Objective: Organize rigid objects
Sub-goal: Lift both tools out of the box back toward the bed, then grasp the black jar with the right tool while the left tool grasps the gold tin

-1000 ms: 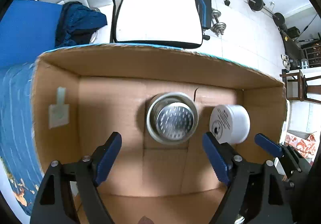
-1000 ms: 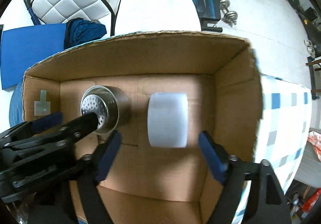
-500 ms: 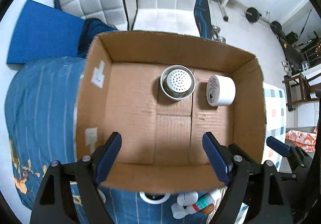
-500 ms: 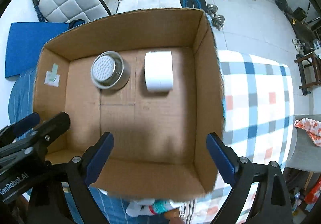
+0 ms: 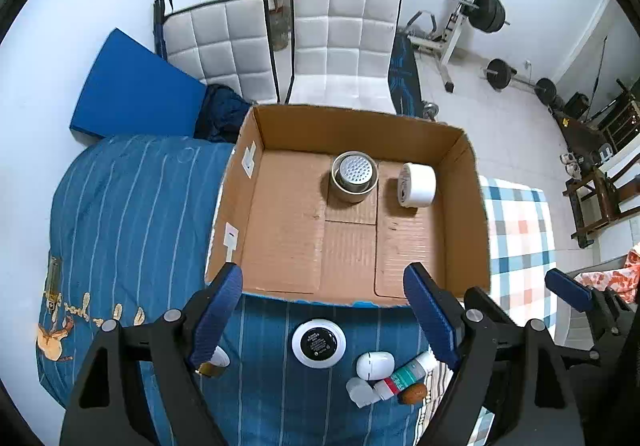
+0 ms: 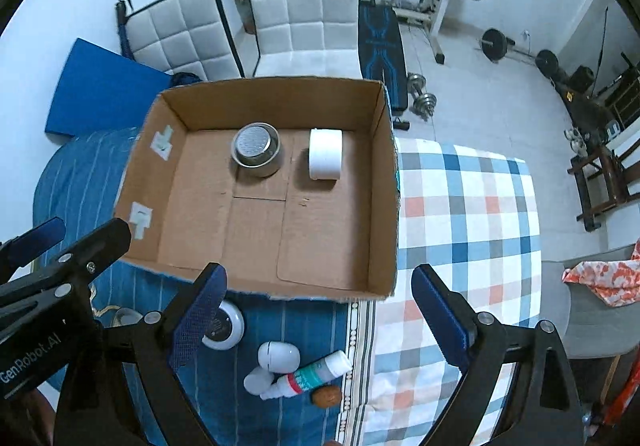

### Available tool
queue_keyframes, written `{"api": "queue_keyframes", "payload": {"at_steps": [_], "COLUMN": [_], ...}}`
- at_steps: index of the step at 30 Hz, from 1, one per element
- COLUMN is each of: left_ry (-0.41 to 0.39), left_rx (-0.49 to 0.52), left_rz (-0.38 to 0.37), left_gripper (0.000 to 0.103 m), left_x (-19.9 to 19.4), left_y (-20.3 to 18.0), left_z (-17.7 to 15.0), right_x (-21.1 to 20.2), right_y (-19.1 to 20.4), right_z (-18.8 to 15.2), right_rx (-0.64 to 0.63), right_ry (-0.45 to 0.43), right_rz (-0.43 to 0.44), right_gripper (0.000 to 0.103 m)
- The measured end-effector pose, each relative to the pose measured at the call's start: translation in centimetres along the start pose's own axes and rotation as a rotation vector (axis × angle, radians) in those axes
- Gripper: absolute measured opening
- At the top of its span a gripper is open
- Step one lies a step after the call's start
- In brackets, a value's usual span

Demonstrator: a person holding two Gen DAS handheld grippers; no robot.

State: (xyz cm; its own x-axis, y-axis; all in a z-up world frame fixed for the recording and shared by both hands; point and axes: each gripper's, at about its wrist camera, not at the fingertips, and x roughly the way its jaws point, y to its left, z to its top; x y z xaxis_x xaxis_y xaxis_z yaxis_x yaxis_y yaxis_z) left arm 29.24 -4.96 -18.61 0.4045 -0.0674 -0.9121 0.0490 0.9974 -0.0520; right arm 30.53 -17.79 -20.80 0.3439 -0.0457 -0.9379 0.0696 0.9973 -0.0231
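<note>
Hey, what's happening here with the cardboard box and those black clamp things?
Someone is sorting small household items into a cardboard box on a bed, using a handheld gripper in each hand. A metal strainer cup and a white jar on its side already sit side by side at the far end of the box. Both the left gripper and the right gripper are open and empty, above what's left on the blue bedspread: a round black-and-white compact, a white capsule-shaped case, a tube and a small brown piece.

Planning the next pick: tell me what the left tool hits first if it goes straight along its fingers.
Probably the cardboard box: the open left tool centres on its near wall and bare floor, short of the metal strainer cup. Depth is unclear.
</note>
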Motion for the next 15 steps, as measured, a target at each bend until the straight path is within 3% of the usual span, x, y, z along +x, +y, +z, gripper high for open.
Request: {"api": "queue_keyframes", "payload": {"at_steps": [7,9,15], "left_ry": [-0.038,-0.033,0.073], "left_rx": [0.027,0.044,-0.021], "left_rz": [-0.057,-0.039,0.016], "left_gripper": [0.082,0.082,0.082], "left_x": [-3.9,-4.2,-1.3], "left_y": [0.6,1.1,6.2], "left_z": [-1.9,-2.8,-7.7], "right_x": [-2.7,-2.6,2.1], "right_y": [-0.7,-1.3,-2.8], "right_z": [-2.7,-3.9,-8.9], "right_rx": [0.050,0.081,0.167], "right_ry": [-0.004,0.013,0.178], "right_rz": [0.025,0.032,0.075], "right_gripper": [0.096,0.096,0.096]}}
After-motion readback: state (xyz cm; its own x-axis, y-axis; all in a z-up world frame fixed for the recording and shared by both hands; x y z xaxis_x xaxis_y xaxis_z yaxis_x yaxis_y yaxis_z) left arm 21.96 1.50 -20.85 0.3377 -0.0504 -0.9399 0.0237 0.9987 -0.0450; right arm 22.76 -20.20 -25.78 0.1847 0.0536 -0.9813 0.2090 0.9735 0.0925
